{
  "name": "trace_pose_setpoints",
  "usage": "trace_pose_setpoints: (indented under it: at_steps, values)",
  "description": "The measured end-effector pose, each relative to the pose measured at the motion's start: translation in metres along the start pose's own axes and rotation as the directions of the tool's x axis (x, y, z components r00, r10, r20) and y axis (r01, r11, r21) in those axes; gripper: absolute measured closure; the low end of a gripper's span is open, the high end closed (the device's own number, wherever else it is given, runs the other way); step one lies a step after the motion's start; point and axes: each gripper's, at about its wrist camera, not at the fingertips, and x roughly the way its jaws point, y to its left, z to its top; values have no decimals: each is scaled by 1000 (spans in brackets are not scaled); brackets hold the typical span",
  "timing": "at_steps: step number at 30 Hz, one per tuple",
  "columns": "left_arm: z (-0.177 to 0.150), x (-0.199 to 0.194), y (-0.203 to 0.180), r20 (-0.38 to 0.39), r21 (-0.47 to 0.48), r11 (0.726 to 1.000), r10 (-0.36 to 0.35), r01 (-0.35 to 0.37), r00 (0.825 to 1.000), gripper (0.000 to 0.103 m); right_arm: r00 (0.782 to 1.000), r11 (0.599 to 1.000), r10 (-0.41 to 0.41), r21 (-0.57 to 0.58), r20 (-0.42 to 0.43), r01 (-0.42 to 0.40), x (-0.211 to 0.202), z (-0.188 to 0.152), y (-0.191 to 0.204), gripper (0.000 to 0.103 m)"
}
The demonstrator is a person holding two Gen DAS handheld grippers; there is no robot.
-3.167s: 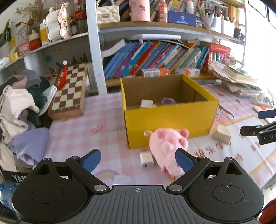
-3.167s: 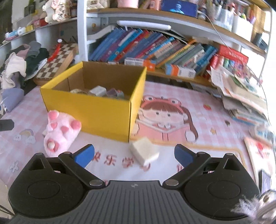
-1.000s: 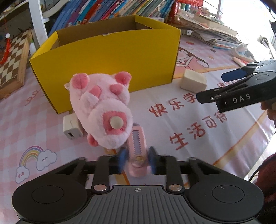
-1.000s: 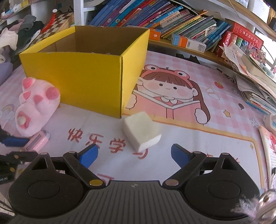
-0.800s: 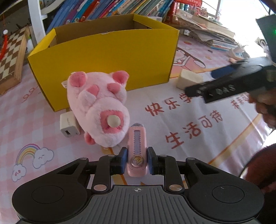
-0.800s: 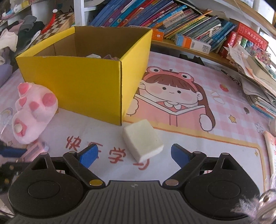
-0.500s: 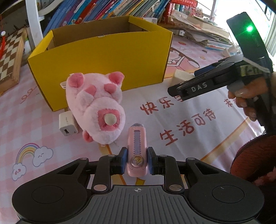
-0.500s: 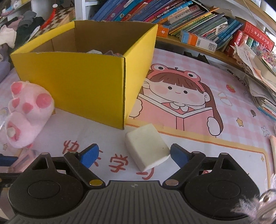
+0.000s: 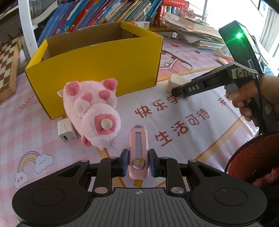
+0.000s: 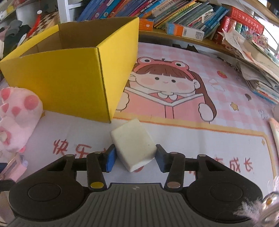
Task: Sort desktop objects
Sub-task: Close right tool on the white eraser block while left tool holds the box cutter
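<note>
Bookshelves (image 9: 108, 15) crammed with slanting books back a desk covered by a pink checked mat (image 10: 218, 90) printed with a cartoon girl reading.

From the left wrist view, the left gripper (image 9: 137, 165) has its blue pads pressed against both sides of a pink box cutter (image 9: 138, 152). The cutter's long axis runs straight away from the camera toward 12 o'clock, its rounded tip farthest out and its star button sitting between the pads. At 10 o'clock from the cutter lies a pink plush pig (image 9: 92, 111), tail end toward the camera, and touching the pig's left side is a white charger plug (image 9: 66, 131). Beyond the pig, at 12 o'clock, stands an open yellow box (image 9: 97, 64). At 2 o'clock the right gripper (image 9: 181, 90) reaches in from the right, its tip at a white eraser (image 9: 176, 83) just beside the box's near right corner. A chessboard (image 9: 7, 64) leans at the far left.

From the right wrist view, the right gripper (image 10: 135, 159) has its blue pads set on either side of the eraser (image 10: 133, 144), close against its near end; whether they actually squeeze it I cannot tell. The eraser's long axis angles toward 11 o'clock, pointing at the corner of the yellow box (image 10: 69, 82). The pig (image 10: 17, 120) lies at 9 o'clock, with the cutter (image 10: 14, 167) near the left edge.
</note>
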Motion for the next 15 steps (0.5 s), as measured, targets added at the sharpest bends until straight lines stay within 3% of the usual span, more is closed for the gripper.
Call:
trace_pose_setpoints:
  at_steps: [6, 15]
  values:
    - [-2, -8, -1, 24, 25, 1000, -16, 16, 1000, 80, 999, 999, 50, 4, -9, -50, -18, -10, 11, 61]
    - [-6, -22, -4, 64, 64, 997, -48, 44, 997, 80, 996, 993, 78, -87, 30, -76, -52, -22, 40, 61]
